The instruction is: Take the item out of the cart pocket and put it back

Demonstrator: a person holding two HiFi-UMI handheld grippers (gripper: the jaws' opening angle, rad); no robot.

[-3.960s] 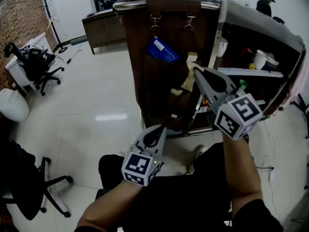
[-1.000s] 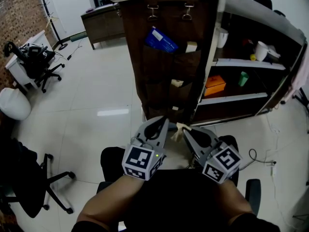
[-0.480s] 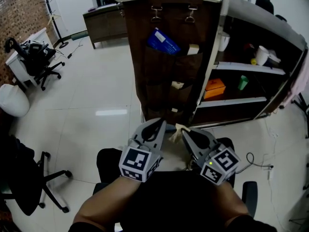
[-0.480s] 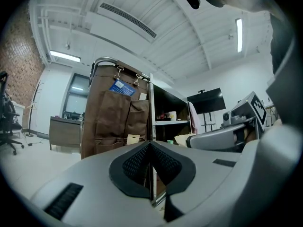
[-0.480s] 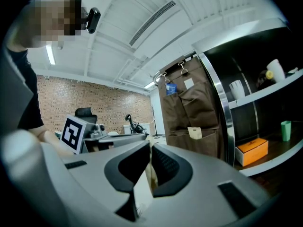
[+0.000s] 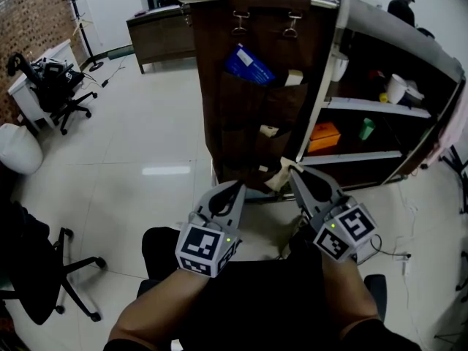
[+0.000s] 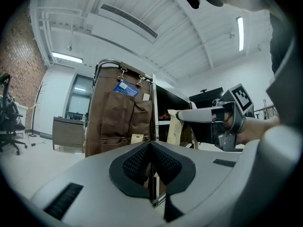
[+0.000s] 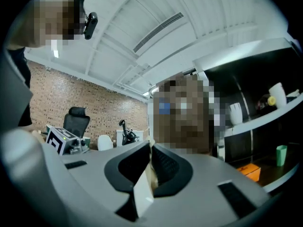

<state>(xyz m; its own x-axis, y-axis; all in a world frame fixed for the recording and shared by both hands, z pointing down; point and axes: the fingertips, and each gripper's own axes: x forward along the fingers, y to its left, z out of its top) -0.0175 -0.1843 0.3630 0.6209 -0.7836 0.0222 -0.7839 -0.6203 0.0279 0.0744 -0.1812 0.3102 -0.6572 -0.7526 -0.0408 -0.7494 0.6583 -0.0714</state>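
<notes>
A brown hanging pocket organizer [image 6: 248, 115] covers the end of the cart. A blue packet [image 6: 248, 64] sticks out of its top pocket, and small beige packets [image 6: 294, 77] sit in the pockets below. My right gripper [image 6: 292, 172] is shut on a beige paper sachet [image 6: 276, 177], held just in front of the organizer's bottom edge. In the right gripper view the sachet [image 8: 143, 188] is pinched between the pads. My left gripper [image 6: 235, 186] stays lower left, shut and empty. The left gripper view shows the right gripper [image 7: 182, 116] with the sachet [image 7: 174, 130] hanging from it.
The cart's shelves to the right hold an orange box [image 6: 325, 134], a green cup [image 6: 366, 128] and a white cup [image 6: 395, 88]. Office chairs [image 6: 55, 79] stand at the left and one black chair [image 6: 36, 284] is near me. A person [image 6: 401, 6] stands far back.
My right gripper has lifted and moved forward with the sachet, from beside the left gripper up to the organizer's bottom edge. The left gripper has hardly moved.
</notes>
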